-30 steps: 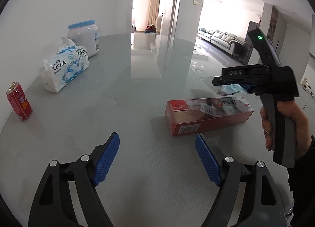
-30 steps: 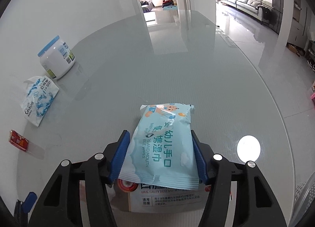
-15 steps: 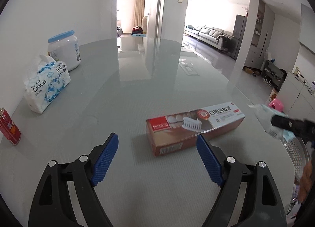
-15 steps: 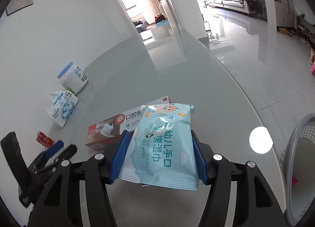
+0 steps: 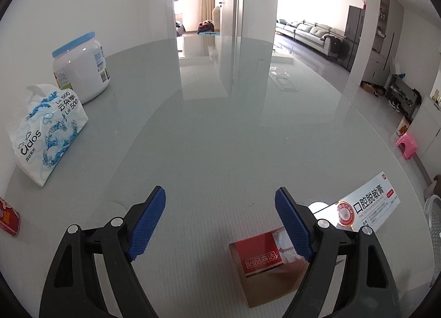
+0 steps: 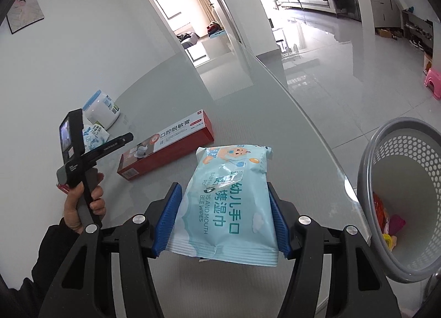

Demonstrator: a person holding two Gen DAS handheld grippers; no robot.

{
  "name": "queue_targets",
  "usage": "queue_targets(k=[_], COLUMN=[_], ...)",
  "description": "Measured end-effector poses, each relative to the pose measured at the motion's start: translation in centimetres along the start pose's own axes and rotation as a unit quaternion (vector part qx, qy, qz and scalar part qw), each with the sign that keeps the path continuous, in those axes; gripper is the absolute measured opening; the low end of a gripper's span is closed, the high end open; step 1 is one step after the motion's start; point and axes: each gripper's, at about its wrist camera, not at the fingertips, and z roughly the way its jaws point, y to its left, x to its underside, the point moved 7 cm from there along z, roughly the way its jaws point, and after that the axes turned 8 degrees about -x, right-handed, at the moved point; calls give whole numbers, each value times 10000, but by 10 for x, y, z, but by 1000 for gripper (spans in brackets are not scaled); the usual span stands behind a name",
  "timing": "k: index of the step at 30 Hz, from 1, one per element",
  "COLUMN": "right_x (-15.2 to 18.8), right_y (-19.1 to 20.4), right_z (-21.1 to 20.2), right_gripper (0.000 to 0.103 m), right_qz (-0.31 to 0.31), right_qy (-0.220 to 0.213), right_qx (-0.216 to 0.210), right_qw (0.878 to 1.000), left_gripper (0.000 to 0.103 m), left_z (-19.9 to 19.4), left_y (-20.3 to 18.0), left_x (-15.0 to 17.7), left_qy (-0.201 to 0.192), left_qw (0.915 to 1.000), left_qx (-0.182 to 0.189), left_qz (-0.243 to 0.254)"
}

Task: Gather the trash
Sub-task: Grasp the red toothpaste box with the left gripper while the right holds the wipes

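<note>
Right gripper [image 6: 222,220] pinching wipes pack [image 6: 228,205] beside basket [image 6: 366,180], left gripper [image 5: 220,224] spread, toothpaste box [image 5: 264,265] partly hidden behind its finger.

The right gripper [image 6: 224,220] is clamped, both blue pads pressing the sides of what it carries. The left gripper [image 5: 220,224] hangs with its jaws spread wide and bare, its handle gripped upright by the left hand [image 6: 82,205].
</note>
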Motion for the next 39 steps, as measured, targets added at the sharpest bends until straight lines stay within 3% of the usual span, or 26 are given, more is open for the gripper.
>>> queue_targets(k=[6, 21, 31, 36, 39], right_x=[1, 7, 13, 16, 17], right_y=[1, -19, -39, -45, -50], right_z=[-18, -50, -70, -77, -83], right_gripper=[58, 58, 58, 58, 58], right_qz=[-58, 19, 202, 234, 280], right_qy=[-150, -315, -469, -485, -524], right_qx=[-122, -188, -100, -100, -95], right_qw=[9998, 9993, 9986, 9985, 9982], left_gripper=[80, 80, 81, 85, 85], left_z=[-4, -80, -122, -120, -111], left_y=[-10, -84, -128, -150, -159], left_x=[14, 79, 75, 71, 71], left_qy=[109, 72, -376, -323, -250], left_qw=[9998, 9957, 9944, 9948, 9959], left_qx=[38, 674, 660, 665, 489], left_qz=[162, 636, 736, 702, 713])
